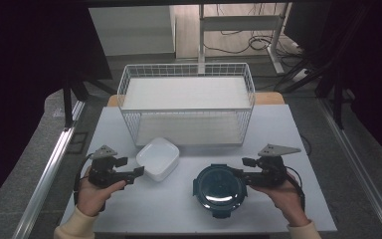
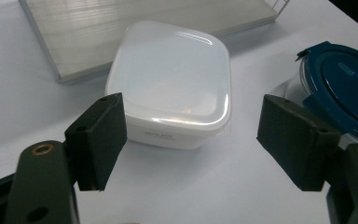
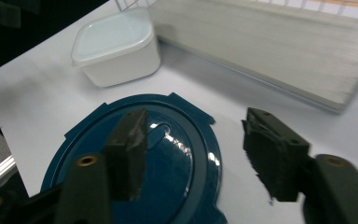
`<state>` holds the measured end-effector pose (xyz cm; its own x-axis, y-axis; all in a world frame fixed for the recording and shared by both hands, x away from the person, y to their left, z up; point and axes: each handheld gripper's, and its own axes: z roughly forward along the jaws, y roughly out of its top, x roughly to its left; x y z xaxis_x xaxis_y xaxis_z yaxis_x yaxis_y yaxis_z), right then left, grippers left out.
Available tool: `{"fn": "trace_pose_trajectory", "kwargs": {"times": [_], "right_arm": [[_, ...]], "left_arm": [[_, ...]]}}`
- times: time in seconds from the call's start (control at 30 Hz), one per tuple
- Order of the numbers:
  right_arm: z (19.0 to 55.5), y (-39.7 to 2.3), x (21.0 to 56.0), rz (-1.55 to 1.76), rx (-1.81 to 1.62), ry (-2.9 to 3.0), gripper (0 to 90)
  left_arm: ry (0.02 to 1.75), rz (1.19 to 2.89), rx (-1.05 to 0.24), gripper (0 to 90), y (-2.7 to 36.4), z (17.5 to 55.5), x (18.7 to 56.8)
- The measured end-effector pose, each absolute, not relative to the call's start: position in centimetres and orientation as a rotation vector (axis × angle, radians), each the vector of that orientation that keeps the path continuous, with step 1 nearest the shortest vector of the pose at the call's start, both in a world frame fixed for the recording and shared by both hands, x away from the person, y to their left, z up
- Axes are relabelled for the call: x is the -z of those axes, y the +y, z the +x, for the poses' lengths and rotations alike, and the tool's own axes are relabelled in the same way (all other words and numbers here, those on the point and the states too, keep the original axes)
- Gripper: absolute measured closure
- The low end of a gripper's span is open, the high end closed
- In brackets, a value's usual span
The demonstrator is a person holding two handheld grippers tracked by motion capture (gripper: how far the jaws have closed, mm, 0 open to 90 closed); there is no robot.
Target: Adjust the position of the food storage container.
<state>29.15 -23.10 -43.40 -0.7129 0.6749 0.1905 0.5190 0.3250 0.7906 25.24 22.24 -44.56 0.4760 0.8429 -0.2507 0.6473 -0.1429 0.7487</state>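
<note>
2 containers sit on the white table (image 1: 288,134), both in front of the wire basket (image 1: 186,102). 1 is a white square container (image 1: 157,158) with a translucent lid, lying left of centre and just short of the basket's front wall. The other is a round container with a dark blue lid (image 1: 220,189), lying right of centre and nearer the person; the 2 are close together but apart.

Left gripper (image 1: 138,172): held low over the table by the left hand (image 1: 95,191), jaws pointing right toward the white container's near-left side. In the left gripper view its jaws stand wide apart and hold nothing, with the white container (image 2: 170,84) centred beyond the gap and not touched; the blue lid (image 2: 342,84) shows at the right edge.

Right gripper (image 1: 238,174): held by the right hand (image 1: 283,196), palm under the body, jaws pointing left at the round container's right rim. In the right gripper view its jaws are spread apart with nothing between them; 1 jaw hangs over the blue lid (image 3: 168,158), the other over bare table beside the rim. Contact with the lid cannot be told.

Both forearms enter from the bottom edge in pale sleeves (image 1: 74,226), wrists roughly level.
</note>
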Motion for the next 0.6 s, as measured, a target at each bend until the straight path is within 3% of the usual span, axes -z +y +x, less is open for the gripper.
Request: {"fn": "trace_pose_trajectory", "kwargs": {"times": [0.3, 0.6], "right_arm": [[27.3, -25.9, 43.2, 1.21, -1.396, 2.316, 23.4], [26.6, -27.8, 44.9, 1.324, -1.379, 2.319, 19.2]], "left_arm": [[1.256, 1.856, -0.275, 22.5, 22.4, 25.3, 44.7], [1.271, 1.849, -0.261, 21.0, 22.1, 25.3, 44.9]]}}
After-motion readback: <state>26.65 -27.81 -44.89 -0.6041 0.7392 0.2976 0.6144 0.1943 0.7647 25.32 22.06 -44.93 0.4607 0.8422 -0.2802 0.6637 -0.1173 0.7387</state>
